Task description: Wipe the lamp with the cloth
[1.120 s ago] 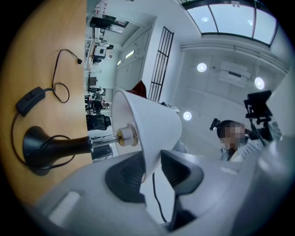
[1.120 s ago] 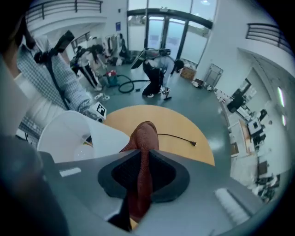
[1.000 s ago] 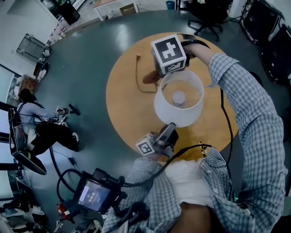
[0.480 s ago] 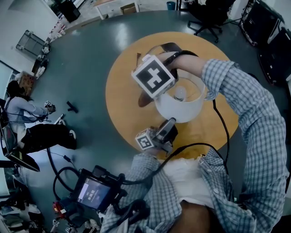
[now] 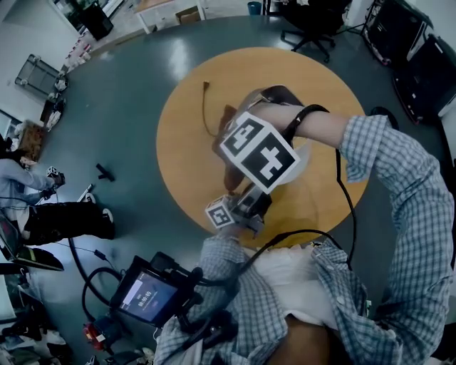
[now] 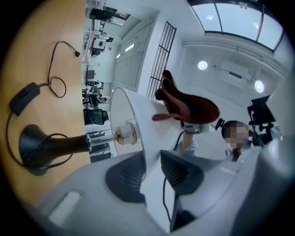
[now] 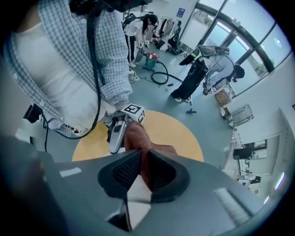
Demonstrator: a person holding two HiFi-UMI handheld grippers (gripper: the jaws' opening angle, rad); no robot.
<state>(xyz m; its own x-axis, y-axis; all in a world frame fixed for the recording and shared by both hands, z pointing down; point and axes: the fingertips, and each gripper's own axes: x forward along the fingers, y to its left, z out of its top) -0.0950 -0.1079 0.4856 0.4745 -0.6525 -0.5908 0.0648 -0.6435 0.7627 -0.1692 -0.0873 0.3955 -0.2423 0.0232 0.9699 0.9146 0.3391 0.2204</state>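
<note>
Table: round, wooden top [image 5: 178,158], standing mid-room on the floor.
Floor: smooth grey-green [image 5: 135,93], with light glare on the far side.
Office chair: black, on casters [image 5: 313,21], just beyond the table's far edge.
Screen device: lit tablet-like unit [image 5: 146,298], near left, with black cables round it.
Small black object: lying on the floor [image 5: 105,172], left of the table.
Wire rack: far left [image 5: 39,71], by the wall.
Seated person: far left edge [image 5: 18,177], low to the floor.
Bending person: by the windows [image 7: 220,64].
Hose: looped on the floor [image 7: 161,76].
Ceiling lights: two round ones [image 6: 202,65].
</note>
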